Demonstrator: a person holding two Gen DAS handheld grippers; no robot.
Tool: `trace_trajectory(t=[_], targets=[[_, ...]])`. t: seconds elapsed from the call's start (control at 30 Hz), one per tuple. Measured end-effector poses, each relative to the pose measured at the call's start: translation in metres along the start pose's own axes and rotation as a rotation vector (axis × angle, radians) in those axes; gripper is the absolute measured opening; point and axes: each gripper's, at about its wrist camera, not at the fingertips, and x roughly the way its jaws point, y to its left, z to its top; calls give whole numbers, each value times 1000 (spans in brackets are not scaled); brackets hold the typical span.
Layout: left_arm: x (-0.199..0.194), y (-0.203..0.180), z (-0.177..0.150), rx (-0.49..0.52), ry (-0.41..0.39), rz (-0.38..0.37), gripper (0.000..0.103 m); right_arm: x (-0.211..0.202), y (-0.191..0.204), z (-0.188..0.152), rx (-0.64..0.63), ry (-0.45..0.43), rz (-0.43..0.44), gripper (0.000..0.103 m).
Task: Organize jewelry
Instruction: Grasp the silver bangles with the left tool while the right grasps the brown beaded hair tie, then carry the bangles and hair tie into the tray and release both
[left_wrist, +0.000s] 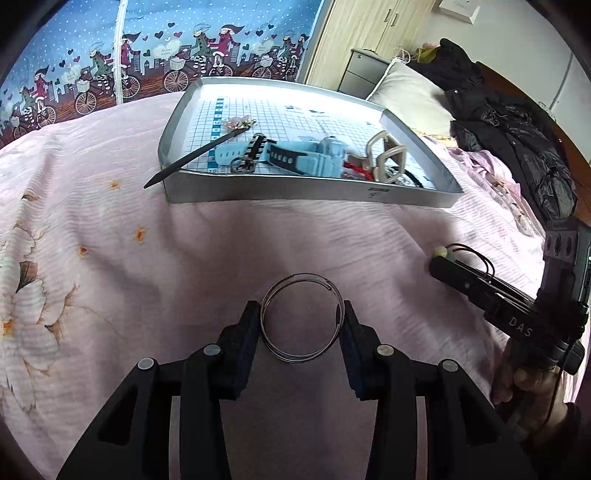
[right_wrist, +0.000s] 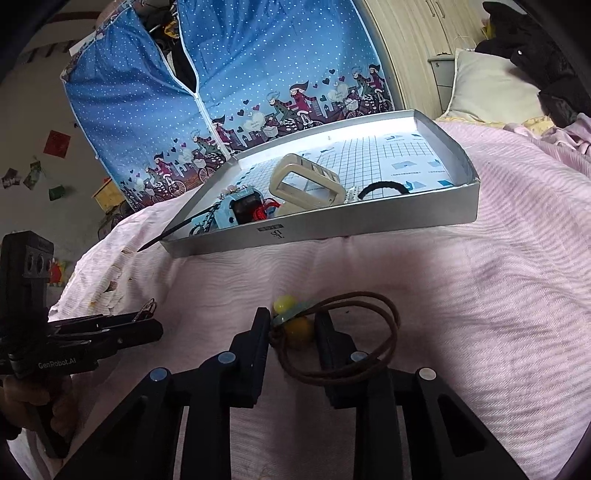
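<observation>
both grippers look loaded: left gripper clamps a thin wire bangle, right gripper pinches a beaded cord. that springy bangle could easily pop free before reaching the tray, and the cord's loose loop might snag.

Right gripper at a beaded cord bracelet on the bed.
Its fingers flank the yellow beads; the silver tray lies beyond.
</observation>
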Motion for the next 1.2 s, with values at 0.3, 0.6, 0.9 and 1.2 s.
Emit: trace_trajectory(t=[0.3,0.6,0.9,1.2], targets=[[-15,-12,14,-23,-14,-51,36,-14,8,5,-26,-67,-27,24],[-23,2,67,-14,-84,-90,36,-32,10,23,-50,-147,-78,24],[13,18,135,-13,-134,-64,36,4,-16,86,-5,-181,-149,24],[49,25,136,-7,-103,17,36,35,-45,101,93,-43,-196,24]])
